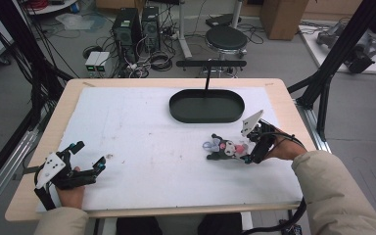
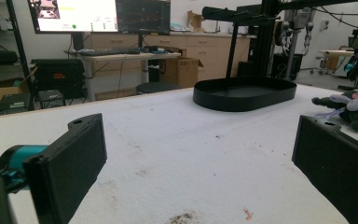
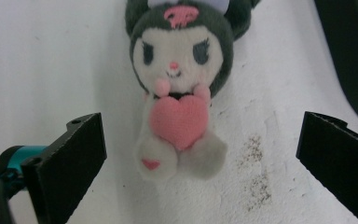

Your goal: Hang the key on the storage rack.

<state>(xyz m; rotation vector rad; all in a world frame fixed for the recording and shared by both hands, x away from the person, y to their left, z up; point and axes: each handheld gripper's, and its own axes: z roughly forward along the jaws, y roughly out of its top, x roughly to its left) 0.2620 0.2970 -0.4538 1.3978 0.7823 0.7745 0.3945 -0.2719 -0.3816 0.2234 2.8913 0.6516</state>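
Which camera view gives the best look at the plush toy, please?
The right gripper view: the plush toy lies face-up between open jaws, its face and pink heart clear. The high view shows it small beside the right gripper; the left gripper view catches it at the edge.

I can read no words, brands or numbers anywhere. The monitor [image 2: 98,15] behind the black tray [image 2: 244,93] in my left claw's view shows windows and coloured patches, but the writing on them is too small and blurred to make out. The plush toy [image 3: 179,88] by my right claw bears a pink heart [image 3: 179,120], a shape without lettering.
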